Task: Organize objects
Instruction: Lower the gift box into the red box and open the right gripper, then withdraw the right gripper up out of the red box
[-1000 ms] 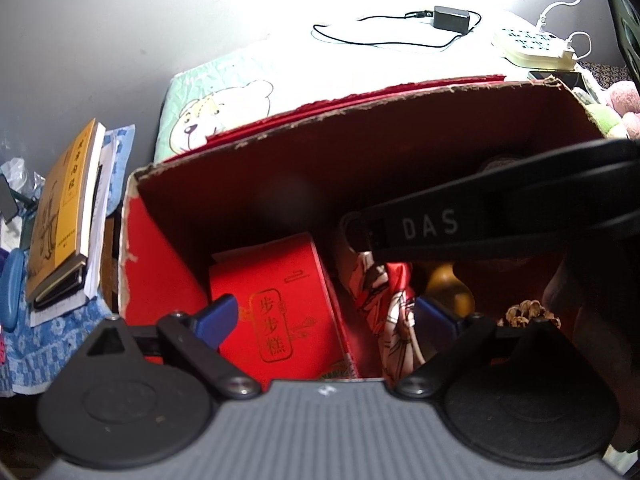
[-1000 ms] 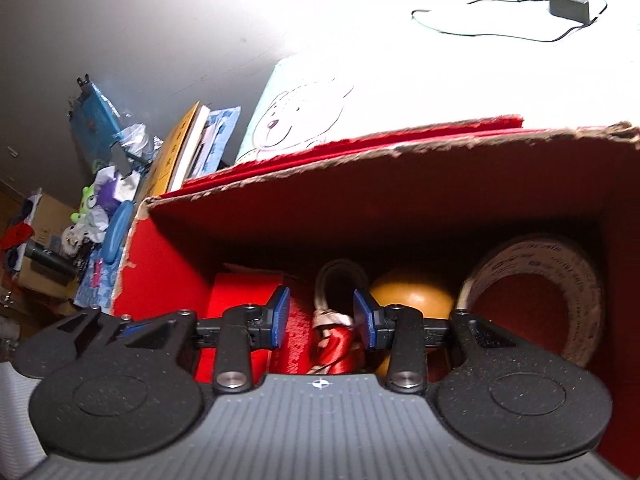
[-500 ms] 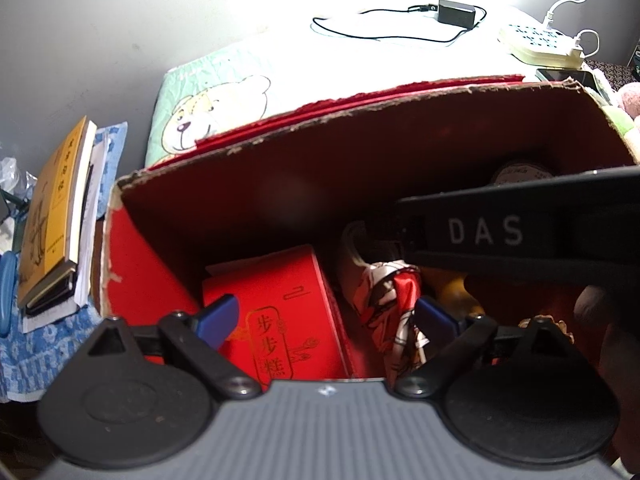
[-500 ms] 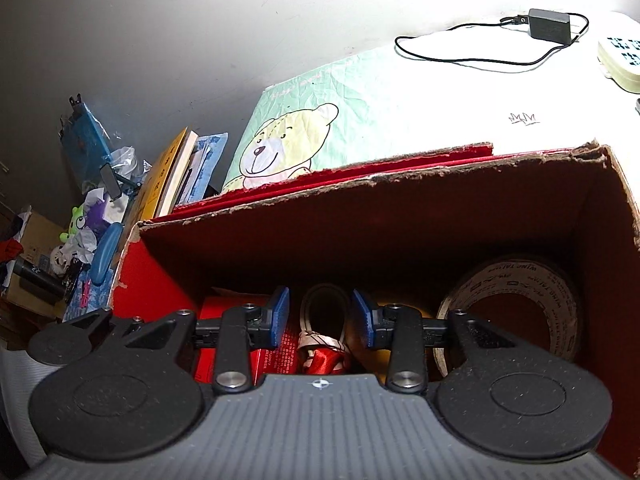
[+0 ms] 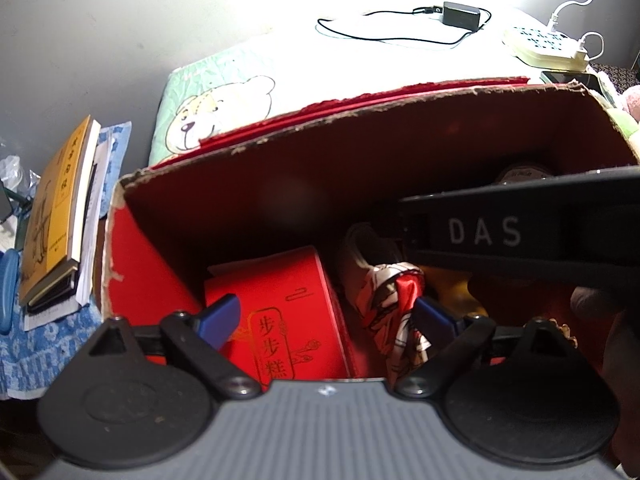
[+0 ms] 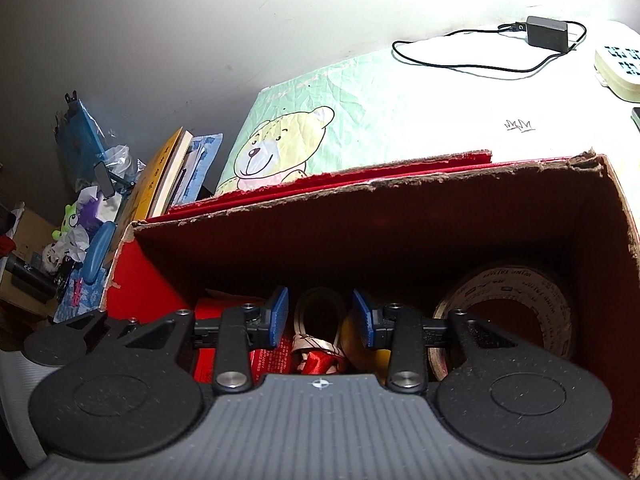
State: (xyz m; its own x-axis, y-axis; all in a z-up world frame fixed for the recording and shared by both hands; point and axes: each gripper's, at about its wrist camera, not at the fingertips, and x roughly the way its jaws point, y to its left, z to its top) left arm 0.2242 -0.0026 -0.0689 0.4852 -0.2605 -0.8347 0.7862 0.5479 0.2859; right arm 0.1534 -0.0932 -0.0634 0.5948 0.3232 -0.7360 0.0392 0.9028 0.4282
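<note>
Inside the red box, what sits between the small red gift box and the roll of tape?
In the right wrist view, the patterned scarf and a yellow-orange round object lie between the small red gift box and tape roll.

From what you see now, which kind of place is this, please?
Probably a bedroom or another lived-in room at home: a bear-print bed cover, a charger with its cable lying on it, stacked books beside a red box of keepsakes.

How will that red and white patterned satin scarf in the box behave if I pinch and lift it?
The red and white patterned satin scarf lies crumpled in folds, so it will probably hang limp and trail. Its shiny fabric looks slippery, so it may slide from the fingers. It is wedged beside the red printed gift box, so it could snag.
</note>
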